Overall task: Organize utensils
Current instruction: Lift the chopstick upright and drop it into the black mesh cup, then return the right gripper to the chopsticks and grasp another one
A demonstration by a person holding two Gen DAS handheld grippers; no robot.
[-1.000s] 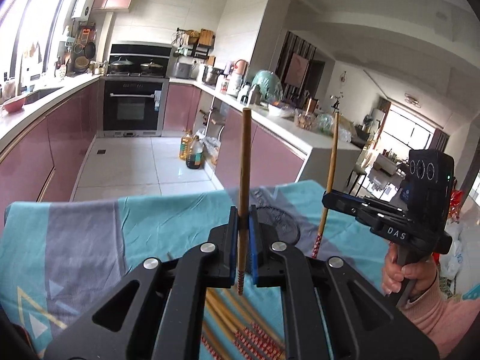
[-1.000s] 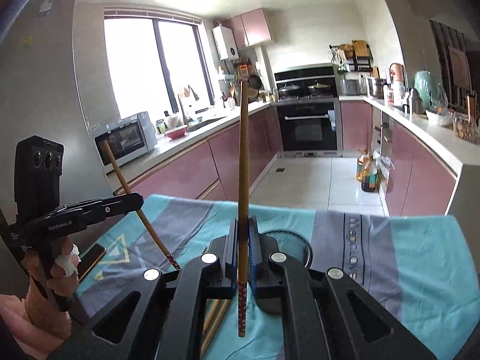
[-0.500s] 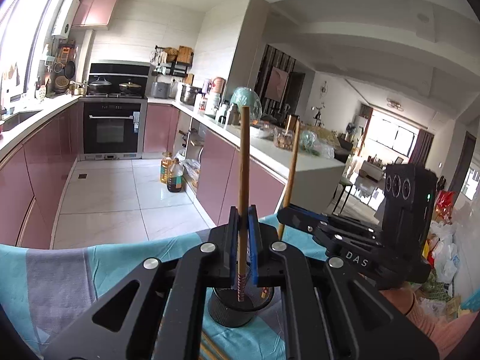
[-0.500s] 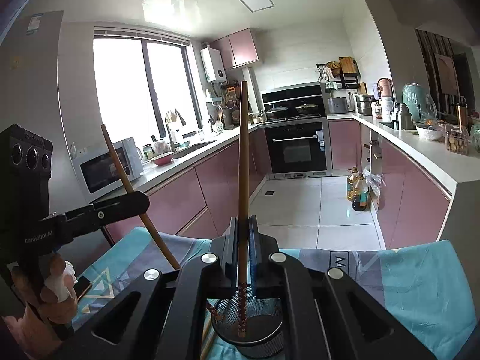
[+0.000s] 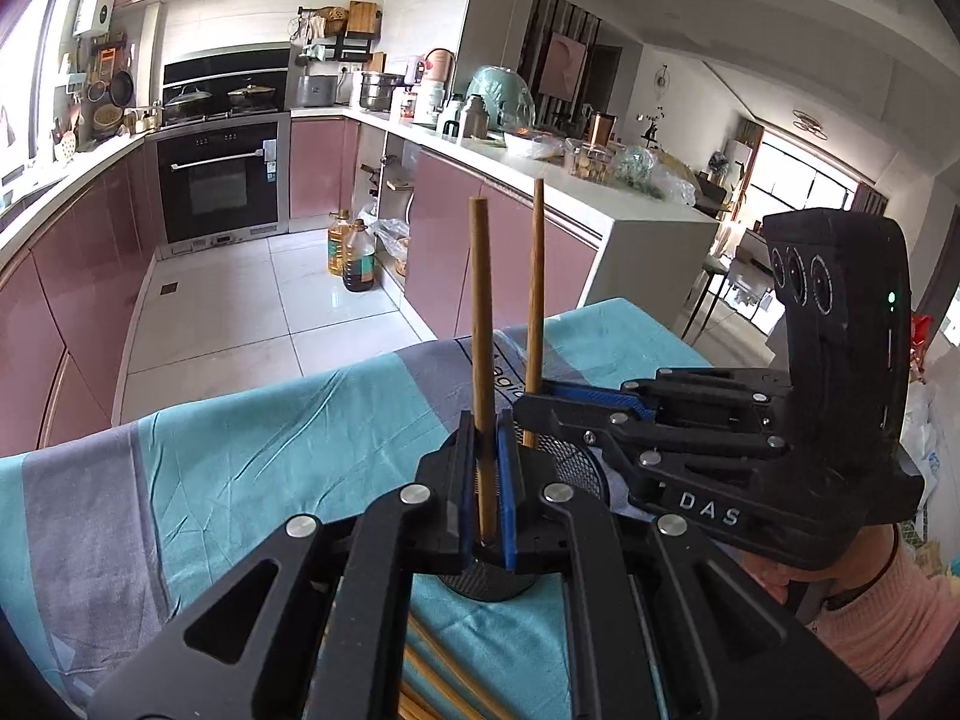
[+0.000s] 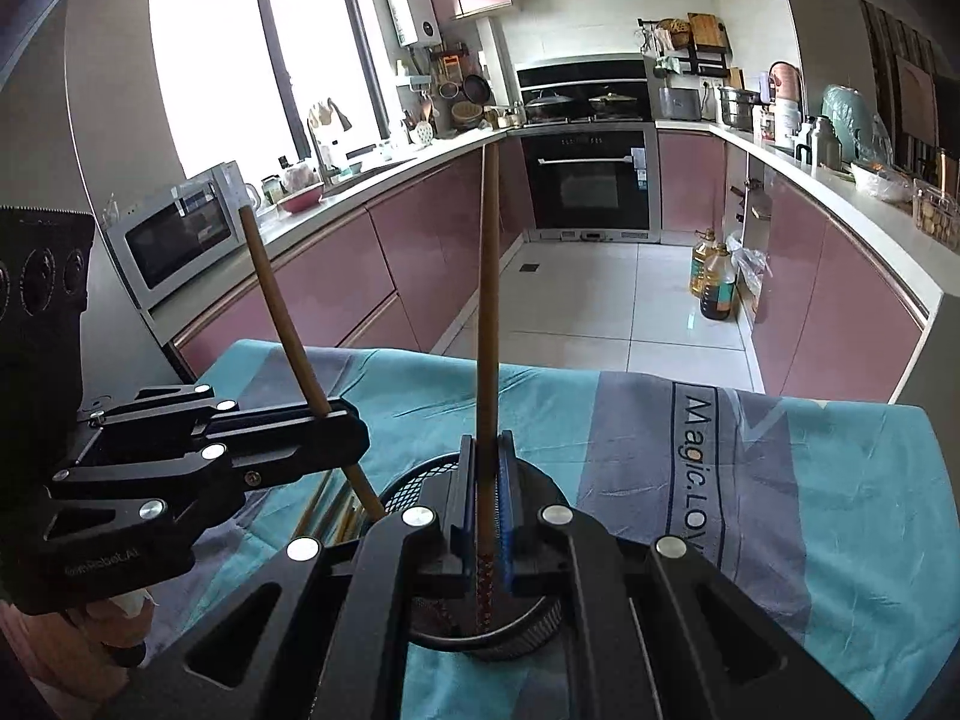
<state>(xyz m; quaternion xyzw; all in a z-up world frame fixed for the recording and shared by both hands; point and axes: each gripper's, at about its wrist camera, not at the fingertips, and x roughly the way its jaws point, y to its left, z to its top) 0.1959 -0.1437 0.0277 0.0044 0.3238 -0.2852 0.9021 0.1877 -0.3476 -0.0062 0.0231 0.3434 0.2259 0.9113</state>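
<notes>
In the left wrist view my left gripper [image 5: 487, 480] is shut on an upright wooden chopstick [image 5: 480, 330], right above a black mesh holder [image 5: 579, 468]. My right gripper [image 5: 531, 405] comes in from the right, shut on a second chopstick [image 5: 534, 288] whose lower end dips into the holder. In the right wrist view the right gripper [image 6: 487, 498] pinches its chopstick [image 6: 489, 312], and the patterned tip hangs inside the mesh holder [image 6: 414, 477]. The left gripper [image 6: 345, 420] holds its tilted chopstick [image 6: 282, 312], the tip at the holder's rim.
A teal and grey cloth [image 5: 240, 450] covers the table, whose far edge drops to the kitchen floor. Several loose chopsticks [image 5: 438, 672] lie on the cloth beside the holder. A hand in a pink sleeve [image 5: 888, 618] grips the right tool. Oil bottles [image 6: 714, 285] stand on the floor.
Both grippers came together and sank over the mesh holder, each still gripping its chopstick. The chopstick tips went from above the cloth down to the holder's mouth.
</notes>
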